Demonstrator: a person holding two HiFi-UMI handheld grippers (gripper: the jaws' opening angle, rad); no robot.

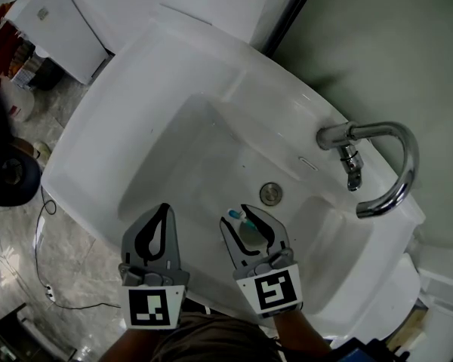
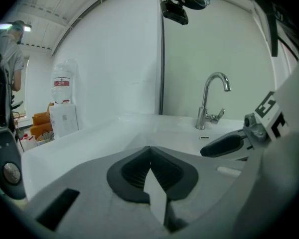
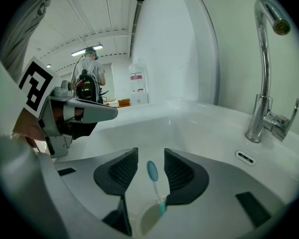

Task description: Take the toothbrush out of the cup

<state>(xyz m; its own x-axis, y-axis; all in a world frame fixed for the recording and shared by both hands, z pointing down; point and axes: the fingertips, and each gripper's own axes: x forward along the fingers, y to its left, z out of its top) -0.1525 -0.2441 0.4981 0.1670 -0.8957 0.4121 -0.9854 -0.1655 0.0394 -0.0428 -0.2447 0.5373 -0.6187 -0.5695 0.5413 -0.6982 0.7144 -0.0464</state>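
A pale cup [image 1: 251,236] sits between the fingers of my right gripper [image 1: 244,219], which is shut on it and holds it over the front of the white sink [image 1: 98,149]. In the cup stands a toothbrush [image 3: 154,183] with a blue head [image 1: 235,215], leaning up between the jaws. The right gripper view shows the cup's rim [image 3: 148,219] low down, between the two dark pads [image 3: 125,169]. My left gripper [image 1: 164,208] hovers just to the left, shut and empty, its tips meeting [image 2: 149,149] in the left gripper view.
A chrome curved faucet [image 1: 377,164] stands at the sink's back right, with the drain [image 1: 270,194] just beyond the cup. Left of the sink are a white cabinet [image 1: 60,21], a cable and floor clutter. A person with a backpack [image 3: 88,81] stands far off.
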